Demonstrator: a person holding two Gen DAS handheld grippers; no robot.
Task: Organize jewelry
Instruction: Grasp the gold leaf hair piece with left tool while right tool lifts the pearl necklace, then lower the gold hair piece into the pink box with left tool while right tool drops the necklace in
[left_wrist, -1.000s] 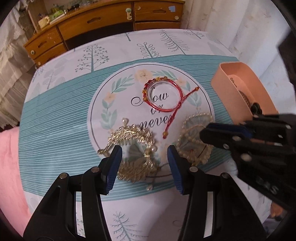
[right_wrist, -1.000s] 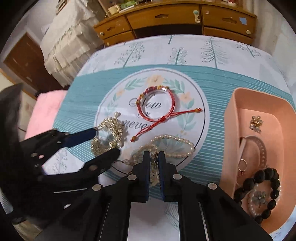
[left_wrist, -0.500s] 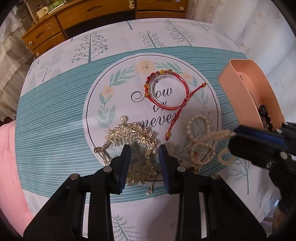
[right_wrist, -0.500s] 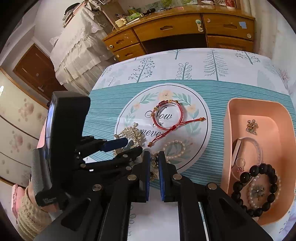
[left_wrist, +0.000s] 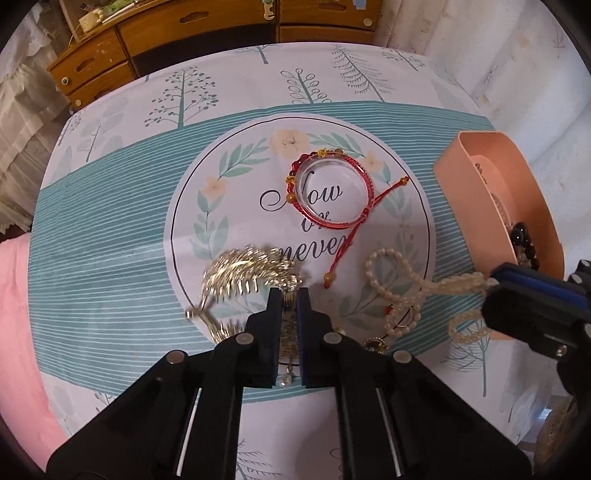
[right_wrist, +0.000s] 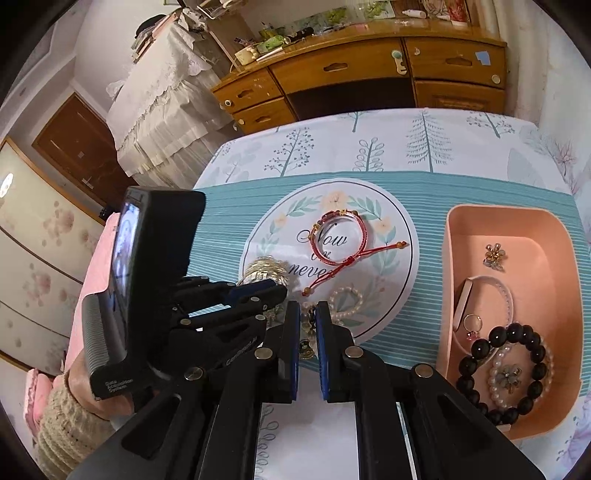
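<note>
My left gripper (left_wrist: 288, 295) is shut on a gold hair comb (left_wrist: 247, 271) and lifts it a little off the tablecloth; it also shows in the right wrist view (right_wrist: 266, 271). My right gripper (right_wrist: 306, 314) is shut on a pearl necklace (left_wrist: 399, 280), which trails from its jaws down to the cloth (right_wrist: 345, 299). A red cord bracelet around a clear bangle (left_wrist: 332, 192) lies on the round print, also seen in the right wrist view (right_wrist: 340, 240). A peach tray (right_wrist: 458, 229) at the right holds a black bead bracelet (right_wrist: 517, 354), a ring and other pieces.
The table has a tree-print cloth with a teal band (left_wrist: 110, 221). A wooden dresser (right_wrist: 369, 74) stands behind it. Pink fabric (left_wrist: 14, 314) lies at the left edge. The peach tray (left_wrist: 465, 192) sits near the table's right edge.
My left gripper has closed on the gold hair comb and raised it. My right gripper has lifted further with the pearl necklace, drawing it toward the tray side.
</note>
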